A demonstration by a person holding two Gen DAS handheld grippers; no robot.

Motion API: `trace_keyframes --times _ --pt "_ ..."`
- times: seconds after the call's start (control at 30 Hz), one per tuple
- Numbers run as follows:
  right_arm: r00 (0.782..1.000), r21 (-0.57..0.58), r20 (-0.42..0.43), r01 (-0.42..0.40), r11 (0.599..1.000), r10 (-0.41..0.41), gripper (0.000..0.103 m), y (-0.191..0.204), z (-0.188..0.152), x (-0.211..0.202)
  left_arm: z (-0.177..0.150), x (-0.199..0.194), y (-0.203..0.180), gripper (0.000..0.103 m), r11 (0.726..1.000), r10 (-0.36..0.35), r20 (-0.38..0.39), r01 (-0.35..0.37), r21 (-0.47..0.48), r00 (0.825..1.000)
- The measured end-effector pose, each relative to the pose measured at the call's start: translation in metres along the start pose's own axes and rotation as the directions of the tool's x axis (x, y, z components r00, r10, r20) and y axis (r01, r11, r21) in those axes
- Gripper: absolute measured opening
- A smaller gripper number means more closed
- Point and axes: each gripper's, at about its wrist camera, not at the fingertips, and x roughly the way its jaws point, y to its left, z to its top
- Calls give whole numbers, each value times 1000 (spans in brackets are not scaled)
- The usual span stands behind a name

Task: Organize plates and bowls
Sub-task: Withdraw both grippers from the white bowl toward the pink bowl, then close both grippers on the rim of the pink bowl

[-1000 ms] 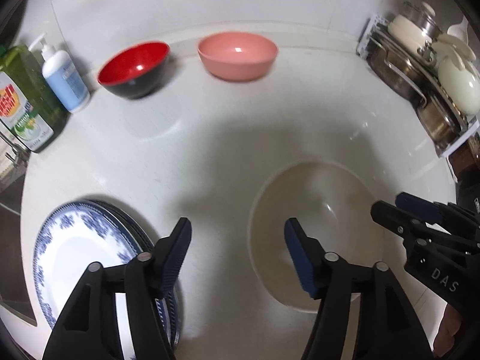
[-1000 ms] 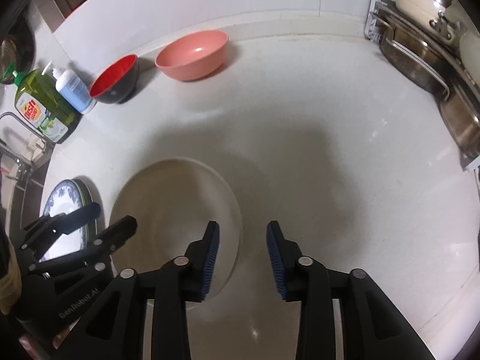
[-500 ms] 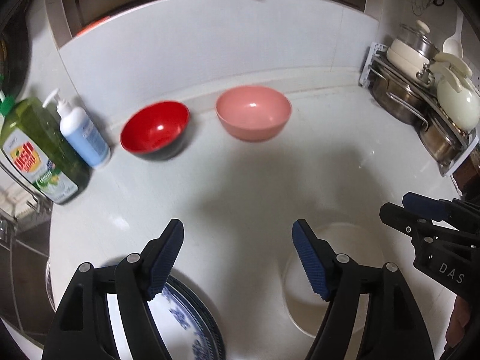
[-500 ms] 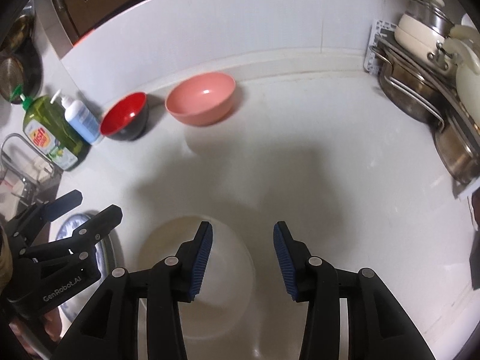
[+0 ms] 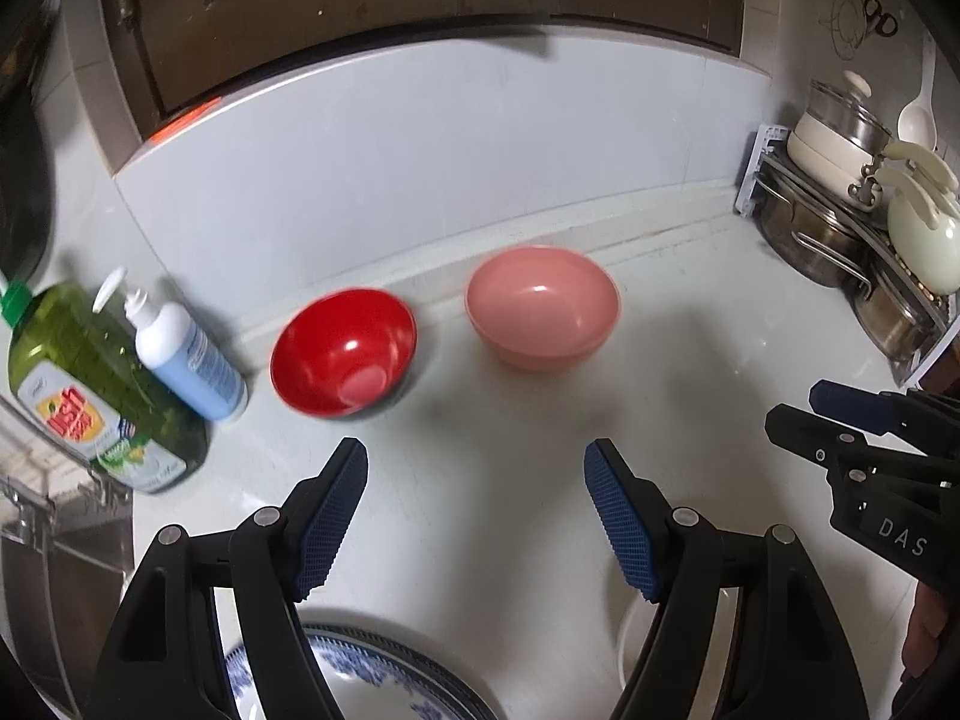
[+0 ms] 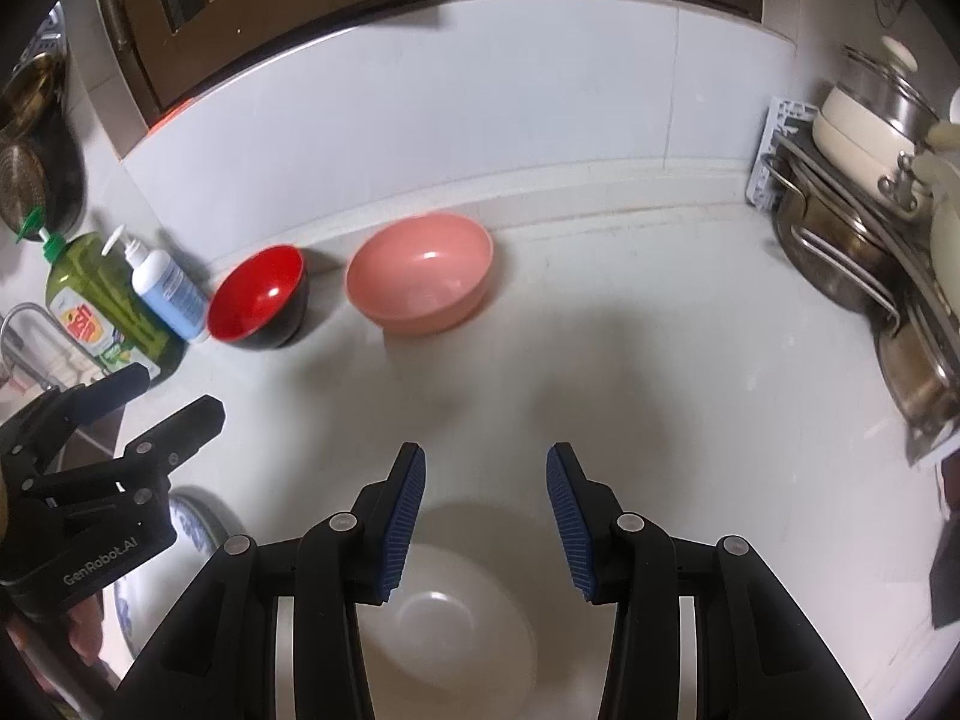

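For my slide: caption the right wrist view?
Open right gripper above a white bowl; red bowl and pink bowl beyond.

The right hand-held gripper (image 6: 486,507) hangs with jaws apart over a white bowl (image 6: 447,612) on the counter (image 6: 690,396). A pink bowl (image 6: 420,282) and red bowl (image 6: 258,297) sit near the wall.
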Motion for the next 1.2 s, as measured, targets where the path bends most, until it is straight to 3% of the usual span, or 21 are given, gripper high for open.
trace_keyframes --times 0.53,0.8,1.2 --pt "1000 -1 25 10 1000 -10 43 2 61 39 59 58 21 74 999 -4 3 4 32 1000" --pt "1000 13 -13 -1 1000 2 43 4 83 74 77 96 28 73 999 -33 -28 34 36 999" --pt "997 44 -75 -21 999 25 43 1 100 123 92 147 23 63 998 -45 -98 49 42 994"
